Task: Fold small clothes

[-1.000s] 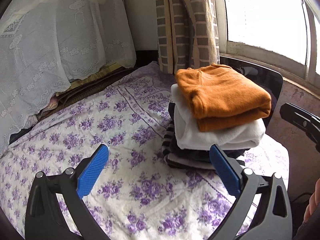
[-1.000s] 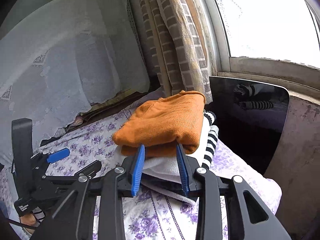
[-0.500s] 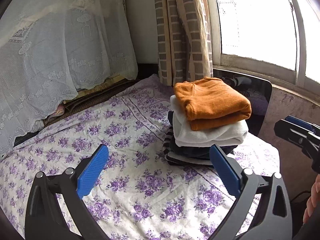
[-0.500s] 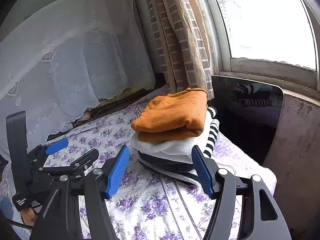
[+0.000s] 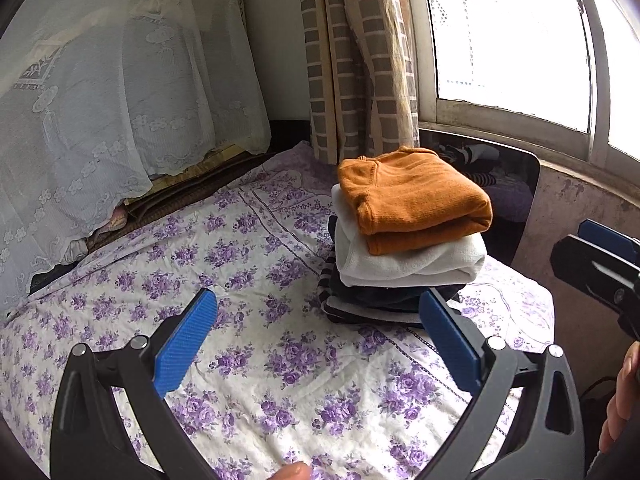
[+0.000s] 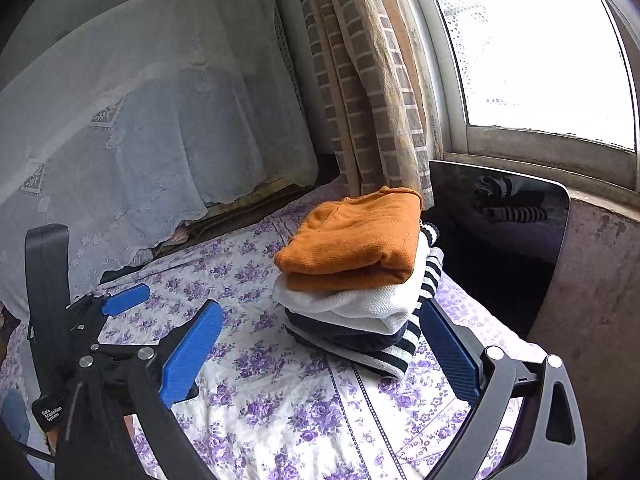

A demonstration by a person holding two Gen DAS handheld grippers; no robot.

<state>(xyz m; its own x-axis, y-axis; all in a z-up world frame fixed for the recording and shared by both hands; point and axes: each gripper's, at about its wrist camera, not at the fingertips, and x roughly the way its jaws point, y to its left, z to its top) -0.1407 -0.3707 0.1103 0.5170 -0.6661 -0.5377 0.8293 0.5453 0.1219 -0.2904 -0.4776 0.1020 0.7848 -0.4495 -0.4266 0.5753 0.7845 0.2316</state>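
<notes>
A stack of folded clothes sits on the floral bedsheet (image 5: 248, 264) near the window corner. A folded orange sweater (image 5: 412, 196) lies on top, over a white garment (image 5: 404, 260) and dark and striped garments (image 5: 372, 304). The stack also shows in the right wrist view, with the orange sweater (image 6: 356, 236) above the white garment (image 6: 360, 304) and the striped garment (image 6: 404, 344). My left gripper (image 5: 316, 312) is open and empty, in front of the stack. My right gripper (image 6: 320, 328) is open and empty, pulled back from the stack.
A white lace cover (image 5: 120, 112) drapes over things at the back left. A checked curtain (image 5: 352, 60) and a bright window (image 5: 512, 32) stand behind the stack. A glossy black panel (image 6: 504, 232) leans at the bed's right edge by the wall (image 6: 600, 300).
My right gripper opened, let go of the stack and drew back from it. My left gripper also drew back, so the stack looks farther away.
</notes>
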